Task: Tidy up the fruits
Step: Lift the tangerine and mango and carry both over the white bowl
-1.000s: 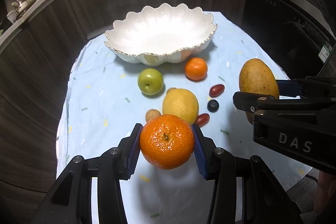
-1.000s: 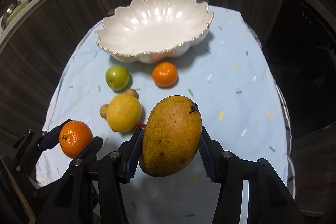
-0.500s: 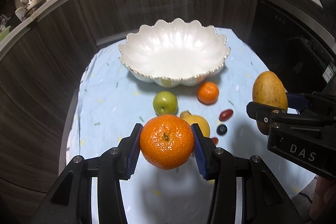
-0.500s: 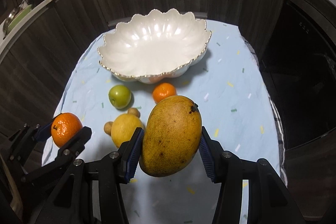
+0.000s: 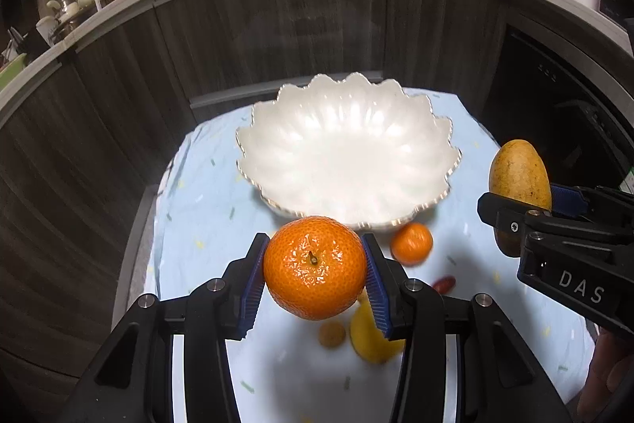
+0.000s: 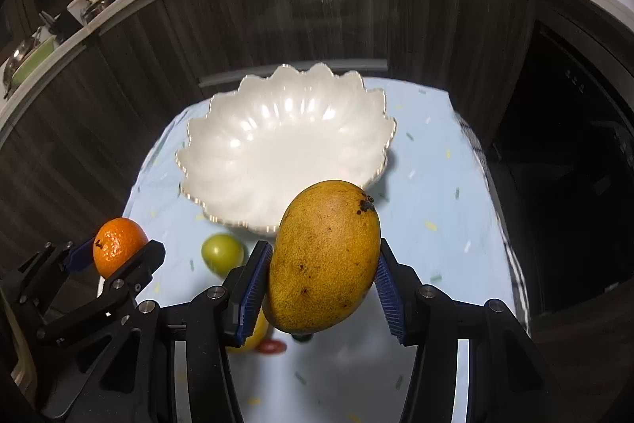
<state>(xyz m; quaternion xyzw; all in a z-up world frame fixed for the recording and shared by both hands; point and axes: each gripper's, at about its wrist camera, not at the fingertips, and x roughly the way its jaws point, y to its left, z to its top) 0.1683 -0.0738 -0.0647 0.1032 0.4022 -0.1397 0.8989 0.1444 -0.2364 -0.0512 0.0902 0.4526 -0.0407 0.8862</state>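
Observation:
My left gripper [image 5: 315, 274] is shut on a mandarin [image 5: 315, 266], held in the air just short of the near rim of the white scalloped bowl [image 5: 348, 149]. My right gripper [image 6: 323, 276] is shut on a yellow mango [image 6: 325, 256], also lifted, in front of the bowl [image 6: 277, 145]. The bowl looks empty. In the right wrist view the left gripper [image 6: 119, 252] and its mandarin [image 6: 117, 244] show at the left. In the left wrist view the right gripper [image 5: 519, 201] and mango [image 5: 519, 173] show at the right.
On the pale blue cloth [image 5: 206, 217] lie a second mandarin [image 5: 411, 242], a lemon [image 5: 368, 339], a small brown fruit [image 5: 332, 333], a red grape tomato [image 5: 443, 282] and a green apple [image 6: 222, 251]. Dark wooden cabinet fronts [image 5: 277, 26] curve behind the table.
Both grippers rose and moved toward the bowl, each keeping its fruit. The bowl now looms larger and nearer, and the loose fruits have slid down below the held ones.

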